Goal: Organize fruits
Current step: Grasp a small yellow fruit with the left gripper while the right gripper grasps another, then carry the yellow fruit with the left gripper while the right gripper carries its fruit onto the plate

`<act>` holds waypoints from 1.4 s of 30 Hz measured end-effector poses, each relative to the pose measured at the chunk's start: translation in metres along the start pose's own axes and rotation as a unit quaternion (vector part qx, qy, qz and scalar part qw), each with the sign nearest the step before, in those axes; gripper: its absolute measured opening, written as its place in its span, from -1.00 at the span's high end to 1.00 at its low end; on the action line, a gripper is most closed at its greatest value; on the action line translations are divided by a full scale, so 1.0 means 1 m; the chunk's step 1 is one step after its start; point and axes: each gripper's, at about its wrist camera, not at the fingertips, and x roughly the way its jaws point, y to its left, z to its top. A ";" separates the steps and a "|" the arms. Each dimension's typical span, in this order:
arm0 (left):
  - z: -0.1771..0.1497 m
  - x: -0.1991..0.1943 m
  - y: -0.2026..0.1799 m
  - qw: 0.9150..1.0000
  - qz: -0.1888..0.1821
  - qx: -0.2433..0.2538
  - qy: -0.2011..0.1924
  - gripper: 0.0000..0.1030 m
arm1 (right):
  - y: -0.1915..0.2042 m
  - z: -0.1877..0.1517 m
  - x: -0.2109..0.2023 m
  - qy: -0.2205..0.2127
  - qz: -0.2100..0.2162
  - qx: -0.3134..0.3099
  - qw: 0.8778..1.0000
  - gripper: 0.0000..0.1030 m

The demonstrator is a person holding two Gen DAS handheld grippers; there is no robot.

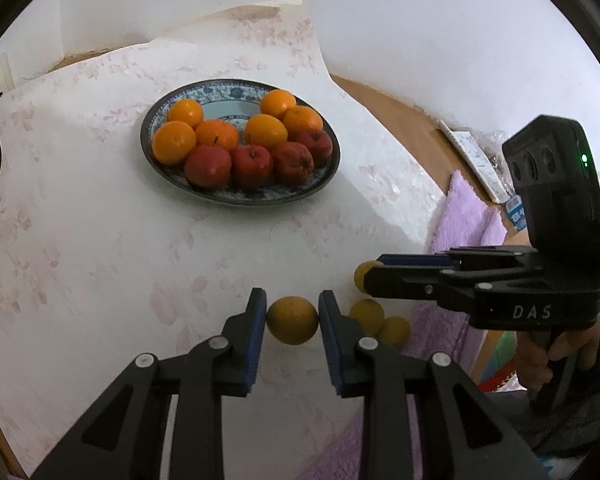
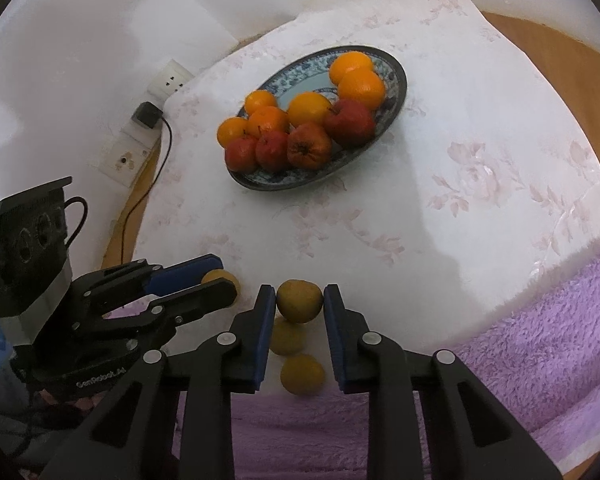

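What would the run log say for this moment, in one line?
left gripper: shut on yellow fruit | right gripper: shut on another yellow fruit | plate: oranges, red apples | two yellow fruits loose

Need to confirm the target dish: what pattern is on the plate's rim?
Blue-and-white floral pattern on the plate rim, clearest in the left wrist view.

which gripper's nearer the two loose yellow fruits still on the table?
Right. Right gripper, shut on its own fruit, hangs directly over the loose yellow fruits; left gripper holds another fruit off to their side.
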 end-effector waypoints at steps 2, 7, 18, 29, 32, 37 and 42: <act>0.003 -0.002 0.000 1.000 0.000 0.000 -0.004 0.46 | 0.001 0.002 -0.002 -0.004 0.002 -0.001 1.000 0.50; 0.010 -0.007 0.002 1.000 0.001 0.001 -0.016 0.46 | 0.002 0.008 -0.006 -0.012 0.002 -0.002 1.000 0.50; 0.031 -0.015 0.008 0.999 0.008 0.010 -0.039 0.46 | 0.011 0.033 -0.011 -0.032 0.014 -0.019 0.999 0.50; 0.059 -0.020 0.015 0.998 0.018 0.024 -0.060 0.46 | 0.026 0.076 -0.009 -0.057 0.003 -0.051 0.997 0.50; 0.068 -0.019 0.016 0.997 0.019 0.029 -0.066 0.46 | 0.025 0.083 -0.007 -0.060 -0.005 -0.056 0.997 0.50; 0.082 -0.016 0.017 0.996 0.016 0.035 -0.074 0.46 | 0.018 0.091 -0.002 -0.059 -0.011 -0.052 0.997 0.50; 0.094 -0.010 0.016 0.996 0.008 0.039 -0.081 0.46 | 0.016 0.093 0.002 -0.069 -0.050 -0.075 0.994 0.50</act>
